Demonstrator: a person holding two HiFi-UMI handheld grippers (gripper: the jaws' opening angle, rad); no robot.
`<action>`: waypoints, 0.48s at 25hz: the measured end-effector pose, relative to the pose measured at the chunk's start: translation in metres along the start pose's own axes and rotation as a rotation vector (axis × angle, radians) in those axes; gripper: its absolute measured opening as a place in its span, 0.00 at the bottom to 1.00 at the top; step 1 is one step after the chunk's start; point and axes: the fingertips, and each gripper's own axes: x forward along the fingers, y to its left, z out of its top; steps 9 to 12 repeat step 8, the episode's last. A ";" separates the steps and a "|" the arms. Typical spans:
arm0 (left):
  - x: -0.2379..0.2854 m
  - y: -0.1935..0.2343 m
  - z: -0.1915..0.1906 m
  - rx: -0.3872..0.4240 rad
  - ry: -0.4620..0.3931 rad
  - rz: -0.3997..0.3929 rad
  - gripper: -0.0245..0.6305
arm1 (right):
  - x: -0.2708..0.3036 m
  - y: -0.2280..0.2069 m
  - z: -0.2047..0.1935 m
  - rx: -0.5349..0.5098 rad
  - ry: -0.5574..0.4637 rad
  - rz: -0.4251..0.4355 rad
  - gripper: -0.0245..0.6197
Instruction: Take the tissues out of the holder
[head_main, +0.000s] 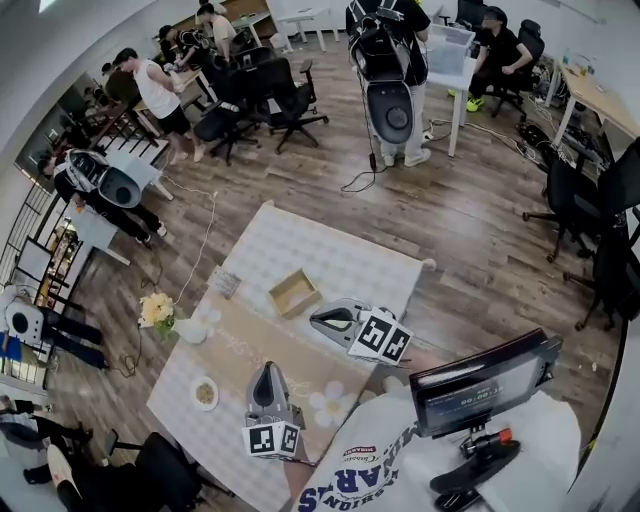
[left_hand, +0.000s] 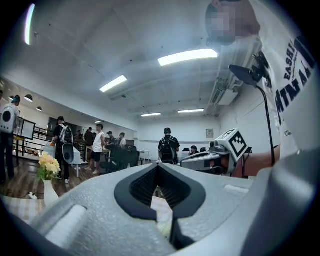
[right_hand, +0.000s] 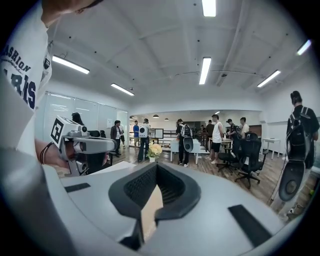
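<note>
An open wooden holder stands near the middle of the white checked table; only its tan inside shows. A small patterned packet lies to its left. My right gripper rests on the table just right of the holder, jaws shut and empty, pointing left. My left gripper sits nearer the front edge, also shut with nothing in it. In the left gripper view the jaw tips of the left gripper meet, and the right gripper shows beyond. The right gripper view shows the right gripper closed.
A vase of flowers stands at the table's left edge and a small round dish near the front left. A tan runner crosses the table. Several people, office chairs and desks fill the room beyond.
</note>
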 end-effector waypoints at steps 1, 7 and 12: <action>-0.001 -0.002 -0.001 0.001 0.002 0.001 0.04 | -0.002 0.000 0.000 0.002 -0.004 0.001 0.05; -0.002 -0.012 0.002 0.006 0.010 -0.009 0.04 | -0.014 -0.006 0.004 0.014 -0.022 -0.024 0.05; -0.001 -0.013 0.003 0.007 0.012 -0.014 0.04 | -0.016 -0.007 0.006 0.017 -0.027 -0.034 0.05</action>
